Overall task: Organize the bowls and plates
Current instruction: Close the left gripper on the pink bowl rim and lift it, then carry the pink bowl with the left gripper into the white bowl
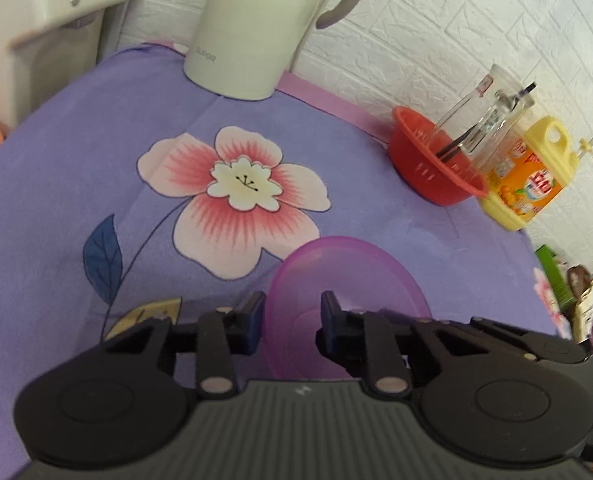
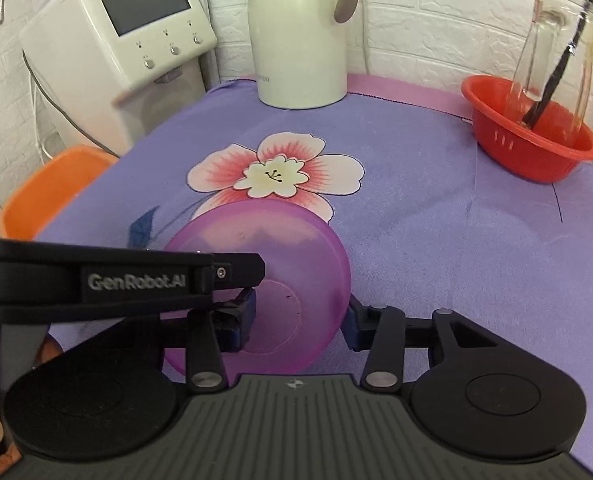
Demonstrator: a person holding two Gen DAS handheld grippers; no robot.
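The right gripper (image 2: 300, 316) had its fingers clamped on a see-through purple bowl (image 2: 280, 264) (tipped up on its side), and the left gripper (image 1: 292, 316) pinched its rim, above the flowery purple tabletop (image 2: 436, 240).

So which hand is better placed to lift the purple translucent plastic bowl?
Probably left: the left gripper is closed on the bowl wall; the right gripper straddles it more widely, grip unclear.
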